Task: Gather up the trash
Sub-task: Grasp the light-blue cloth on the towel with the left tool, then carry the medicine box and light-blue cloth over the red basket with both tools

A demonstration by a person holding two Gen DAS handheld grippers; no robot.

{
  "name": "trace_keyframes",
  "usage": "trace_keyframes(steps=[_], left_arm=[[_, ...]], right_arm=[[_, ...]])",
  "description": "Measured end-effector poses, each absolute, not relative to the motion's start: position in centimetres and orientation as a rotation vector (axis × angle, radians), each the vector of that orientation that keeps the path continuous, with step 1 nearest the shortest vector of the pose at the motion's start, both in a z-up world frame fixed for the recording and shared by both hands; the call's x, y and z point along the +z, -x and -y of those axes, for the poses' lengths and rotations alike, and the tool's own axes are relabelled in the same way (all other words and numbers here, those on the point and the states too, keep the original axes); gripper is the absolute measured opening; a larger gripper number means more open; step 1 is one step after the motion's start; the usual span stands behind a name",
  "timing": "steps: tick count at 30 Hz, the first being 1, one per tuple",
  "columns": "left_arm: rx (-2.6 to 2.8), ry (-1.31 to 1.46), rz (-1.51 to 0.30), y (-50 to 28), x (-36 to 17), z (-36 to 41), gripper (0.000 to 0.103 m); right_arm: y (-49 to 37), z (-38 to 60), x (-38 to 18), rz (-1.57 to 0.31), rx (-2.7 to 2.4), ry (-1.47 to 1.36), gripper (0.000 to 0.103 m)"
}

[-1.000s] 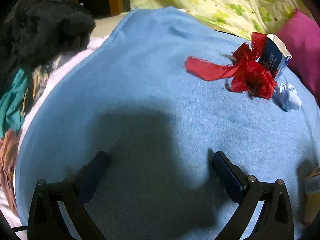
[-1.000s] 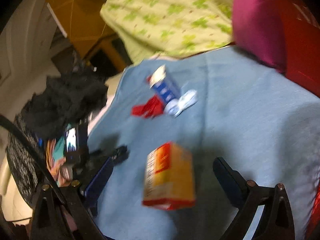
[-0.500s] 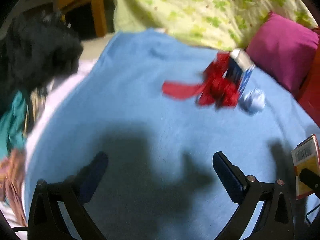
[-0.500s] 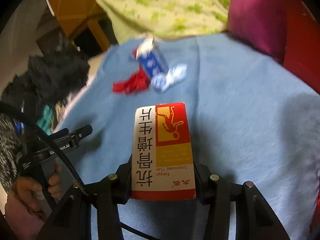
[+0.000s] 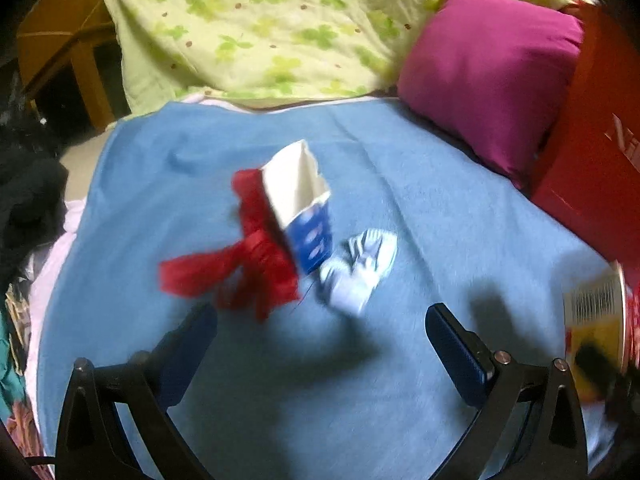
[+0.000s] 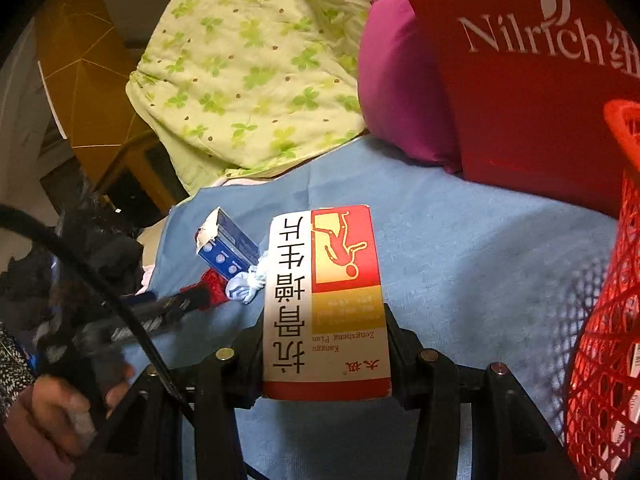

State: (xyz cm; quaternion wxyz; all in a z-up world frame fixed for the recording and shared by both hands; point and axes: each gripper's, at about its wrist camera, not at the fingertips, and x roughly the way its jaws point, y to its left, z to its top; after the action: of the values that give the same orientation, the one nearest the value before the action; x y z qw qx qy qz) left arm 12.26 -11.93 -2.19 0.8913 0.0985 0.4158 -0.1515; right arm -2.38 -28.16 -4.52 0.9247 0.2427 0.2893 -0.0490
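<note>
My right gripper (image 6: 326, 336) is shut on a red, yellow and white medicine box (image 6: 326, 300) and holds it above the blue blanket (image 6: 460, 272); the box also shows at the right edge of the left wrist view (image 5: 600, 332). My left gripper (image 5: 320, 344) is open and empty, just short of a red ribbon (image 5: 248, 264), a torn blue and white carton (image 5: 304, 212) and a crumpled pale blue paper (image 5: 360, 272). These three lie together on the blanket (image 5: 280, 400). They also show in the right wrist view, the carton (image 6: 228, 244) to the left of the held box.
A red mesh basket (image 6: 608, 320) stands at the right, close to the held box. A red bag (image 6: 520, 100), a magenta pillow (image 5: 488, 68) and a green clover quilt (image 5: 260, 24) lie behind. Dark clothes (image 5: 28, 200) pile at the left.
My right gripper closed on the medicine box and lifted it toward the red basket. My left gripper moved forward and right, closer to the ribbon, carton and paper.
</note>
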Motion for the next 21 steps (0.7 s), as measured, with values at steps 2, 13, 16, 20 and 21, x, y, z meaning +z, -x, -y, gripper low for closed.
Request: trace_keyframes(steps=[2,13,16,20,21], left_arm=[[-0.297,-0.187,-0.885,-13.4,-2.6,12.7,0.101],[-0.318,-0.109,-1.095,-17.7,-7.3,15.3,0.03],[-0.347,-0.084,-1.077,-17.3,-7.2,14.8,0.026],[-0.387,-0.087,-1.051,-15.9,-6.3,14.1,0.022],[-0.39,-0.092,-1.042,-15.5,-6.0,13.9,0.022]], right_arm=[[2.0,27.8,-4.5,-0.598,-0.105,-0.474,0.051],[2.4,28.7,-4.9,-0.602,-0.115,-0.5,0.051],[2.4,28.3,-4.9,-0.603,-0.117,-0.476,0.05],[2.2,27.9,-4.8,-0.605,-0.12,-0.455,0.051],[2.2,27.8,-4.8,-0.602,-0.121,-0.45,0.05]])
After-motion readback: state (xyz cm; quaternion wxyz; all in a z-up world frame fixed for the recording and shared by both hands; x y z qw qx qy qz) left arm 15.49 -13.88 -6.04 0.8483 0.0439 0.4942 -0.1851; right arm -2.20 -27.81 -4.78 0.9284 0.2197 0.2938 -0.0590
